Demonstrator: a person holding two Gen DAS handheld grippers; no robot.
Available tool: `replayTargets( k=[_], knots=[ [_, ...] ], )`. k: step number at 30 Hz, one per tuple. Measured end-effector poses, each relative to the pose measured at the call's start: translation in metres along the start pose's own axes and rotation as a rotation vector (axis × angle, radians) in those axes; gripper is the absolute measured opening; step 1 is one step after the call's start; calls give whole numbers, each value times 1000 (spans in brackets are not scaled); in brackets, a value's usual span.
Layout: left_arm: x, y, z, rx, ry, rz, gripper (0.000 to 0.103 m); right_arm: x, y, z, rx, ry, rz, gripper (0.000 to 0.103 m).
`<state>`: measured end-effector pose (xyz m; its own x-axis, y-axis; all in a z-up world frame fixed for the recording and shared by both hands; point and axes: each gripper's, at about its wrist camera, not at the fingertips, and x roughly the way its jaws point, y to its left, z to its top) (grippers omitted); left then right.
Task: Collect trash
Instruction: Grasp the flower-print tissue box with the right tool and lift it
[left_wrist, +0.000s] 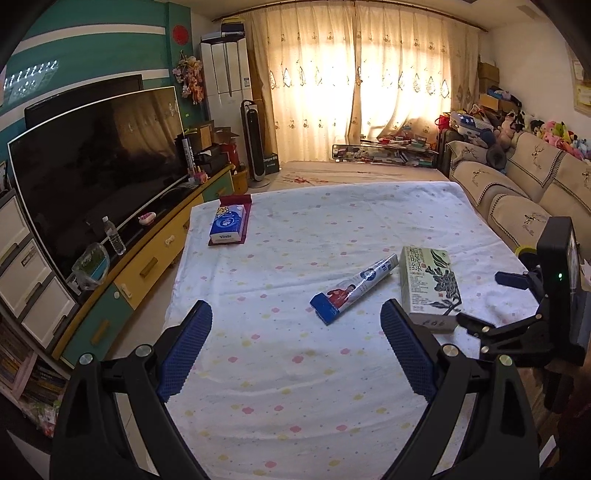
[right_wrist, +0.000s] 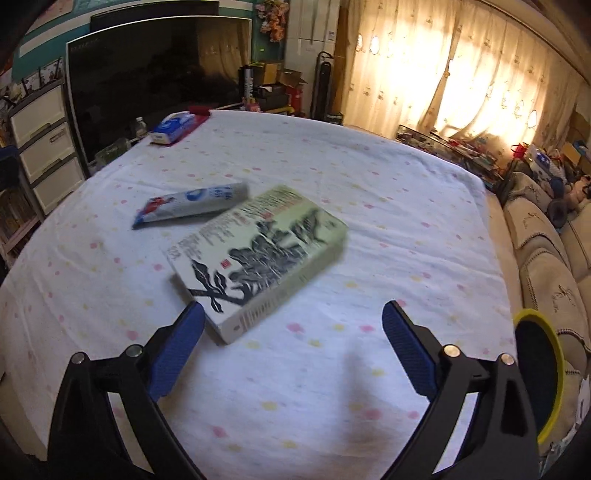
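Observation:
A squeezed toothpaste tube lies on the white dotted cloth, ahead of my left gripper, which is open and empty. A pale green box with leaf print lies right of the tube. In the right wrist view the box lies just ahead of my right gripper, open and empty, its left finger near the box's near corner. The tube lies beyond it. The right gripper also shows at the left wrist view's right edge.
A blue tissue pack on a red tray sits at the table's far left corner. A TV on a low cabinet stands left. A beige sofa runs along the right. A yellow-rimmed black bin sits at the right.

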<state>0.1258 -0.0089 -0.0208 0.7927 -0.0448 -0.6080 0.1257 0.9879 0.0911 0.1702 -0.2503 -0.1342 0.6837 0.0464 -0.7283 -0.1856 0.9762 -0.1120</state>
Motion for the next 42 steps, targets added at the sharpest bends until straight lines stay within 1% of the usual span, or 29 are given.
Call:
replayTargets(
  k=[2,3,4,6,8,10,12,15,18,22,23,24,26,27,33,38,42],
  knots=[
    [2,-4,1,6,0,-9,91,3,-29,-4,64,18,-49,92],
    [3,-7,2,9,-1,-12,91,4,-41,-5,103,23,-52,92],
    [4,-9,2,12,-1,-14,91,3,-49,-5,138,20,-37,92],
    [6,-13,4,14,-2,-20,91,-3,-49,-2,177,-4,22,92],
    [7,-15,5,14,-2,-22,91,-7,-35,4,178,-24,79,92],
    [9,-17,4,17,0,-24,91,-4,-12,14,178,-37,123,92],
    [11,-19,3,22,6,-26,91,2,9,23,188,-36,144,93],
    [13,-17,0,24,12,-31,91,18,30,34,205,-7,132,93],
    [14,-11,-2,16,15,-37,92,38,44,35,199,50,78,93],
    [18,-7,-5,10,18,-46,92,53,47,28,219,98,43,93],
    [19,-6,-5,8,20,-50,92,54,47,29,222,95,40,93],
    [20,-6,-5,6,22,-52,92,52,46,29,229,84,40,91],
    [23,-6,-6,4,24,-57,92,52,45,30,230,81,34,84],
    [23,-6,-6,5,25,-59,92,52,44,30,230,81,39,79],
    [25,-10,-5,12,24,-60,92,40,30,22,207,76,59,77],
    [27,-14,-3,16,25,-64,92,19,5,5,211,72,97,75],
    [29,-24,-1,35,27,-74,92,-3,-20,-7,230,49,132,73]
  ],
)
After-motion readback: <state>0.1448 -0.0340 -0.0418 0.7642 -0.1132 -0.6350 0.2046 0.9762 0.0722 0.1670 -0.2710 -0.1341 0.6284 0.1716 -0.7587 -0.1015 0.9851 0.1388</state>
